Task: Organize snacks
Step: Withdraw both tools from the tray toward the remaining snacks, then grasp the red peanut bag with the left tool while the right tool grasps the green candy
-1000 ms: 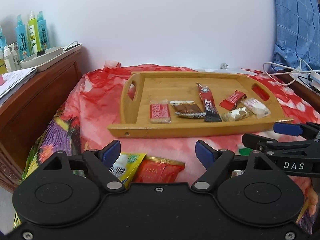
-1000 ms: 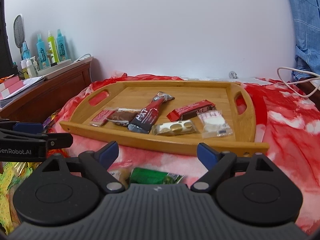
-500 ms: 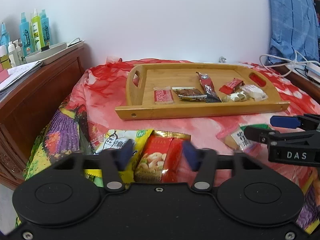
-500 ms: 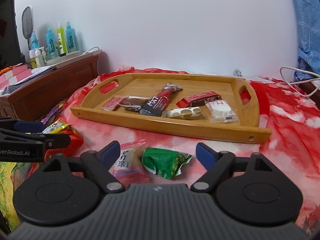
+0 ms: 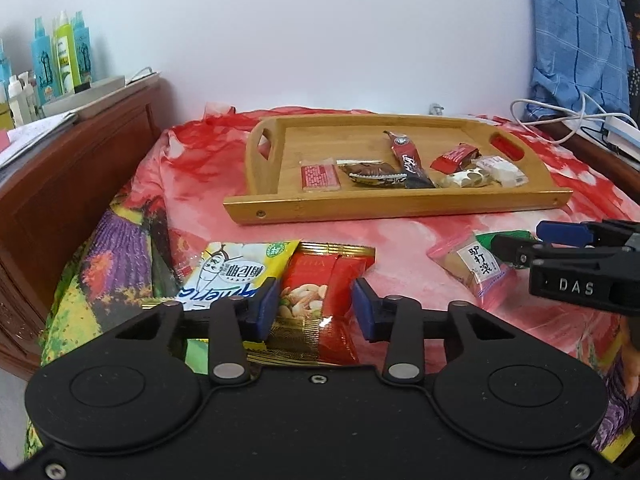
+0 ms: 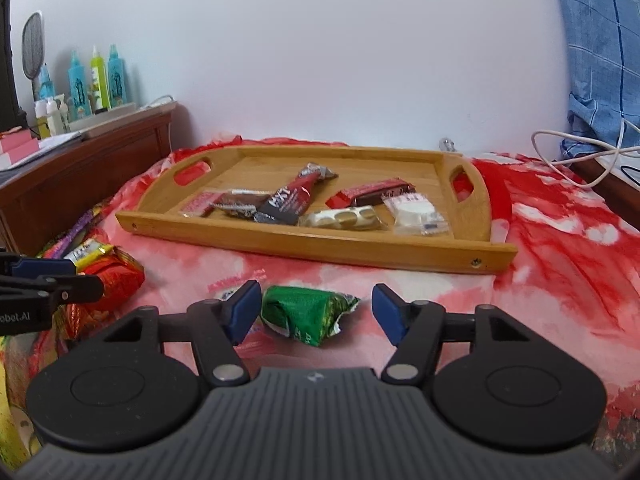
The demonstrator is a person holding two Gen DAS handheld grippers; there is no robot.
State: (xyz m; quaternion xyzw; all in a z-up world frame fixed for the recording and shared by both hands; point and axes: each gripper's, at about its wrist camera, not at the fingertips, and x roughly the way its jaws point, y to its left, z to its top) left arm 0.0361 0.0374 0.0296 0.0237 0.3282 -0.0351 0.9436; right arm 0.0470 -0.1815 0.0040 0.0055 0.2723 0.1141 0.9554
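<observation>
The left gripper (image 5: 314, 306) has its blue pads on either side of a red nut packet (image 5: 320, 292) that lies on the red patterned cloth (image 5: 400, 240); its jaws are closing, the left pad touching the packet's edge and the right pad just beside the other edge, though whether both already press cannot be told for sure; a yellow and white snack bag (image 5: 236, 268) lies just beside the red packet, partly under it on its left side; the right gripper (image 6: 316, 312) has a crumpled green wrapper (image 6: 304, 314) between its pads, and its jaws are closing too, the left pad at the wrapper's side and the right pad still apart from it; a pink packet with dark characters (image 5: 476, 270) lies beside the green wrapper, seen from the left wrist; beyond both grippers stands a wooden tray (image 6: 304, 246) with cut-out handles, holding a row of small snacks along its near side: a pink square packet (image 5: 320, 176), a brown wrapper (image 5: 372, 172), a long dark red bar (image 5: 410, 158), a red bar (image 5: 454, 158), a packet of round pale pieces (image 6: 344, 218) and a clear white packet (image 6: 416, 214); a wooden cabinet (image 5: 68, 168) with bottles (image 5: 60, 56) stands at the left.
</observation>
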